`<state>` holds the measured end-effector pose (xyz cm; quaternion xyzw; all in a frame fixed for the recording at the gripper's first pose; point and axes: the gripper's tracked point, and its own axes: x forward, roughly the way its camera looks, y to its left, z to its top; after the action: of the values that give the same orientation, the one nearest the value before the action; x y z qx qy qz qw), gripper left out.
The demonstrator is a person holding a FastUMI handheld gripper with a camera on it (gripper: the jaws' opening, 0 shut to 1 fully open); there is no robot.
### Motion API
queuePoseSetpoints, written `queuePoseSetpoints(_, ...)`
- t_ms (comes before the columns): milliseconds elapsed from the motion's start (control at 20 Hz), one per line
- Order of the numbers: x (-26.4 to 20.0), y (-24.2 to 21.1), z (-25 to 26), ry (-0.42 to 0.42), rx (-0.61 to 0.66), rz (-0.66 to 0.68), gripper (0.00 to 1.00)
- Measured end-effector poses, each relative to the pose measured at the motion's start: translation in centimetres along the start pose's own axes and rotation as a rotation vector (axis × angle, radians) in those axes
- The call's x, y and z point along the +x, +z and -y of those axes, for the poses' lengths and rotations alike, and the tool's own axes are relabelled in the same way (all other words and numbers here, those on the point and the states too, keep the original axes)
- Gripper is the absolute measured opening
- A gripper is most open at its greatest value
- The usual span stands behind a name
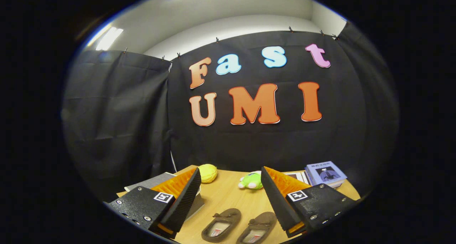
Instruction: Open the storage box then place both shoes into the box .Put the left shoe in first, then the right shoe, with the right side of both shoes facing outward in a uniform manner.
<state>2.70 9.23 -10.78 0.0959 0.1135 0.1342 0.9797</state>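
Gripper held wide apart, nothing grasped; both shoes seen on table at frame bottom, none boxed yet, all steps left

On your light wooden surface, far side first:

1. Yellow rounded plush toy, near the back edge, to the left.
2. Bright green plush toy with white parts, lying right of the yellow one and apart from it.
3. Lilac-covered book with a dark figure on its cover, at the back right, resting on another flat item.
4. Grey flat book or pad, at the left edge; you cannot tell its title.
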Motion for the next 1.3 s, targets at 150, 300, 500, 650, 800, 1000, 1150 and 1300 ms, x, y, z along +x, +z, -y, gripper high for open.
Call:
queuePoseSetpoints(150,2.4,-3.5,-1.8,0.065,0.062,-0.101,0.99)
queuePoseSetpoints(300,3.9,-6.8,-4.1,0.120,0.101,-0.192,0.99)
queuePoseSetpoints(500,5.9,-10.4,-7.7,0.202,0.165,-0.319,0.99)
queuePoseSetpoints(650,6.2,-13.1,-10.4,0.264,0.253,-0.415,0.98)
queuePoseSetpoints(800,7.1,-14.9,-12.0,0.307,0.310,-0.488,0.98)
queuePoseSetpoints(1000,8.4,-16.3,-13.0,0.329,0.401,-0.524,0.98)
queuePoseSetpoints(1150,8.7,-17.9,-14.4,0.378,0.455,-0.567,0.98)
queuePoseSetpoints(1300,9.5,-19.1,-15.1,0.386,0.546,-0.602,0.98)
